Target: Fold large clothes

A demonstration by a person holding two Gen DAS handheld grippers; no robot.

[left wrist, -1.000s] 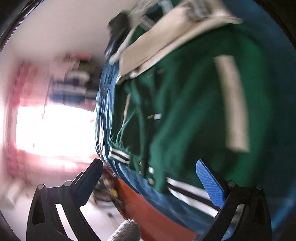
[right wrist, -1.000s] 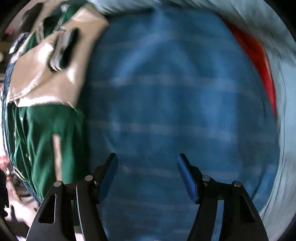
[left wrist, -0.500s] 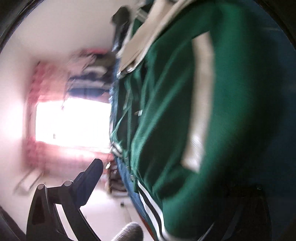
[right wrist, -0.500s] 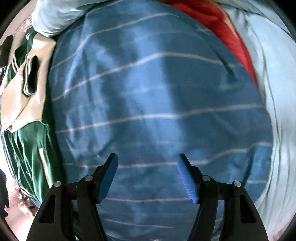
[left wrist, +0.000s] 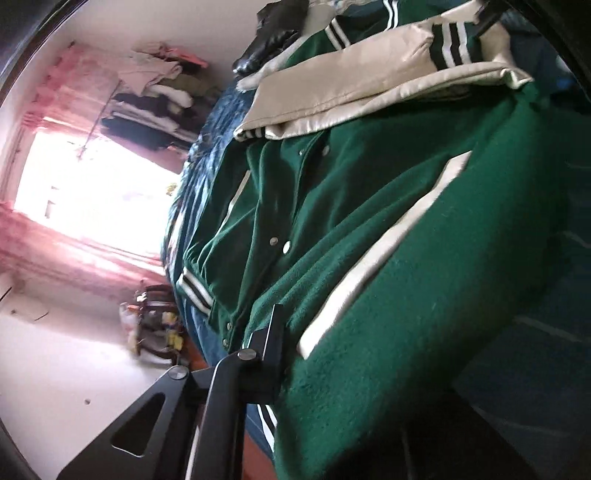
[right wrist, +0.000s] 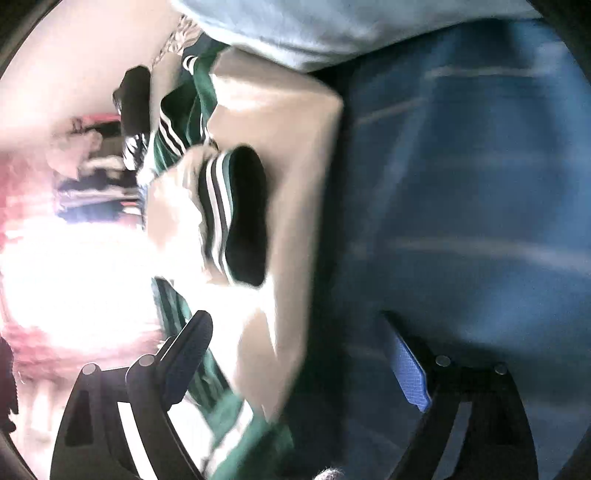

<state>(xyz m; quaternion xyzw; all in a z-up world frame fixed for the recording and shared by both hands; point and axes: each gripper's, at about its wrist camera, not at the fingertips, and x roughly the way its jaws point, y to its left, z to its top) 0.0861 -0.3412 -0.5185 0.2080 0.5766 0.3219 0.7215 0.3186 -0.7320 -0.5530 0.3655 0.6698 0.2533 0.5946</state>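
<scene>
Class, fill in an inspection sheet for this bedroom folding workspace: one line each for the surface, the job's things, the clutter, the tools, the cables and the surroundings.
Surface: blue striped bedcover, creased.
Job's things: green varsity jacket lying on the bedcover, its cream sleeves folded across the top; striped cuff facing the right camera.
Clutter: black garment beyond the jacket's collar; pale blue fabric at the far edge.
Tools: left tool closing on the jacket's hem, green cloth between the jaws; right tool opening, cream sleeve between the jaws, not pressed.
Cables: nothing seen.
Surroundings: bright window with pink curtains; stacked clothes on a rack; small cluttered stand on the floor.
</scene>
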